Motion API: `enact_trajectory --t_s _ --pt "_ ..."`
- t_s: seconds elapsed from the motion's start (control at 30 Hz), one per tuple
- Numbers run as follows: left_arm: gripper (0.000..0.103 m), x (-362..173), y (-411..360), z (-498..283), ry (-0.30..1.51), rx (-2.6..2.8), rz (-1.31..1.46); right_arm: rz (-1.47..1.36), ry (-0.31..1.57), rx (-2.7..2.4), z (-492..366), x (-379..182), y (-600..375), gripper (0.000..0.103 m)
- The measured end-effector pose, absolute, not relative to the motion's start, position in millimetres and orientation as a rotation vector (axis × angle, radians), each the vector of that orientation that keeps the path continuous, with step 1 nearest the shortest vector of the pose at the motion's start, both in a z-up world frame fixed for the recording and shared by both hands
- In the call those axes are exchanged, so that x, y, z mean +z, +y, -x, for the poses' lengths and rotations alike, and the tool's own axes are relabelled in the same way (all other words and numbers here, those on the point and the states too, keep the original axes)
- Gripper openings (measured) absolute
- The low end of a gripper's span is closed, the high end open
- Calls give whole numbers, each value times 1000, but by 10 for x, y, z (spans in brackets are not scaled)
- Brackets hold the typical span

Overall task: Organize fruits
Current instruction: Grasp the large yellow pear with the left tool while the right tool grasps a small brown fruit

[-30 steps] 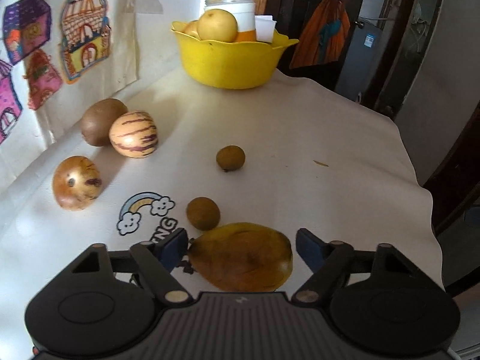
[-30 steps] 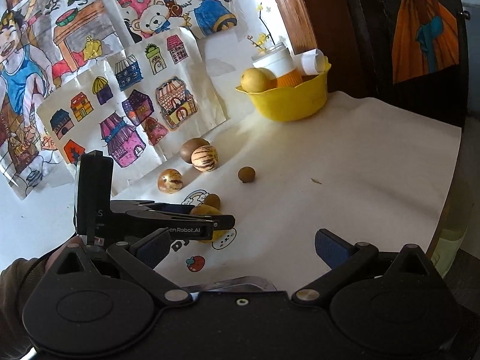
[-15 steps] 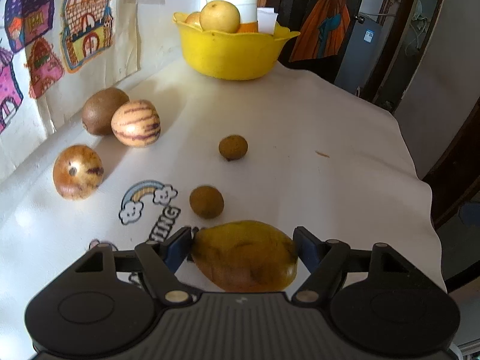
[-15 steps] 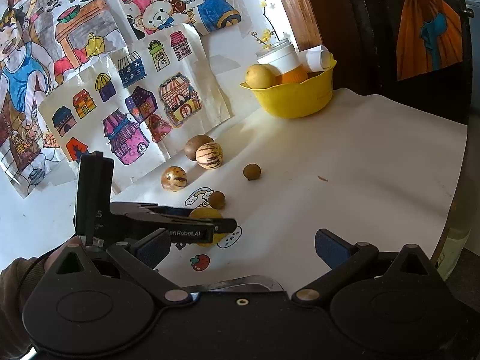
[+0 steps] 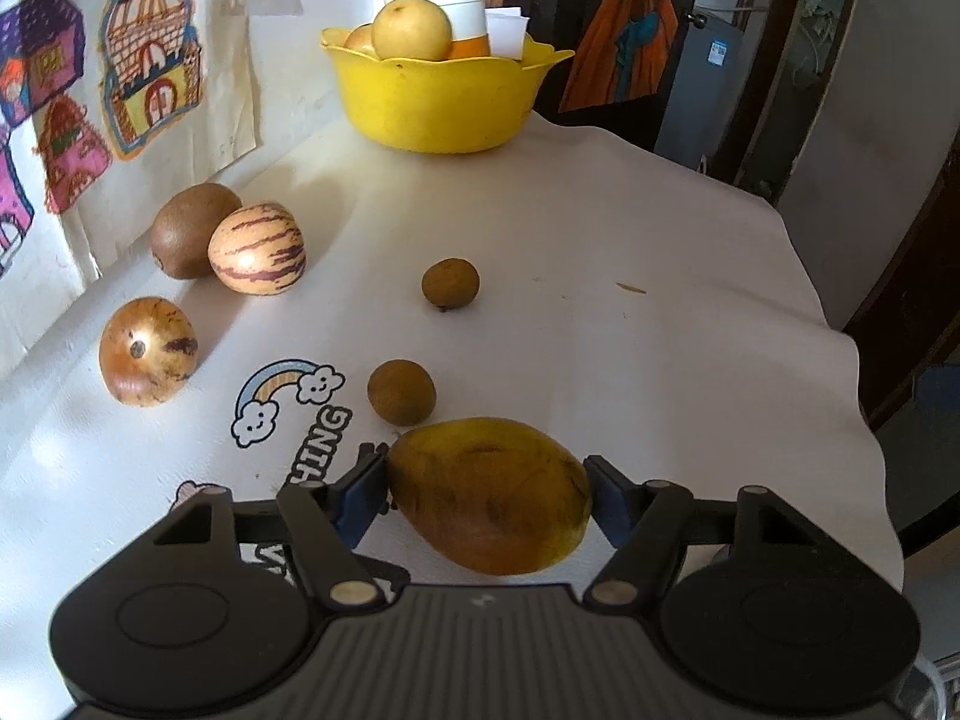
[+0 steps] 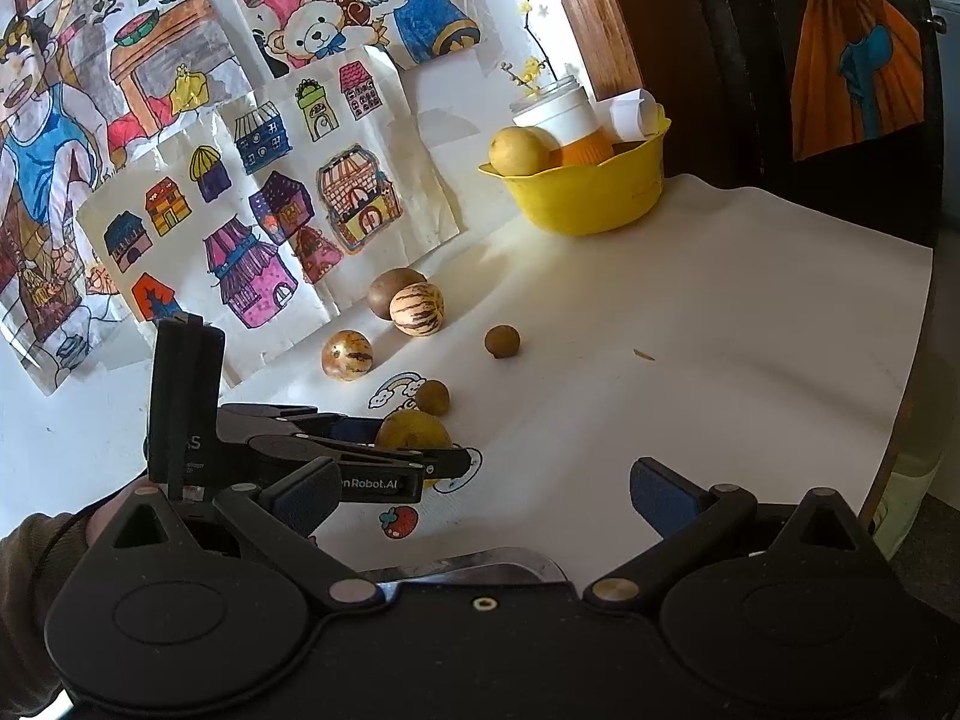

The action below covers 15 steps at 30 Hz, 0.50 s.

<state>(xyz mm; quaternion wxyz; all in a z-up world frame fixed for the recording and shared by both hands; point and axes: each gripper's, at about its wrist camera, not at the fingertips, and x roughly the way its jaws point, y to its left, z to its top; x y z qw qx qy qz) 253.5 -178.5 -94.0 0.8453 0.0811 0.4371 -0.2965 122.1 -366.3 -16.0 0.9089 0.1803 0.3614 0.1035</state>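
Closing on the mango (image 5: pixel 489 495) lying on the white tablecloth (image 5: pixel 630 360), left gripper (image 5: pixel 486 489) pads touching both ends, its far side hidden, right gripper (image 6: pixel 480 495) jaws spread, empty, yellow bowl (image 5: pixel 435 99) contents partly hidden.

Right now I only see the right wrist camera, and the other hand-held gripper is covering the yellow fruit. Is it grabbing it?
Observer: Yes. In the left wrist view the left hand-held gripper has just been closing, and both blue pads touch the mango between them.
Operator: Which way is the fruit lying?
Observer: Sideways across the gap, with one end at each pad.
Operator: What's printed on the table where the gripper blocks my view?
Observer: Black letters on the tablecloth, right beside the rainbow picture.
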Motion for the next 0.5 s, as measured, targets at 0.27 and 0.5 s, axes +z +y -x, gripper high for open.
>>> enact_trajectory --t_s 0.27,0.5 --pt "74 -841 -1540 -2476 926 -595 -103 -289 797 281 -1437 -240 -3459 102" --pt "74 -613 -986 -2447 876 -486 15 -198 845 341 -1960 -344 -3192 99"
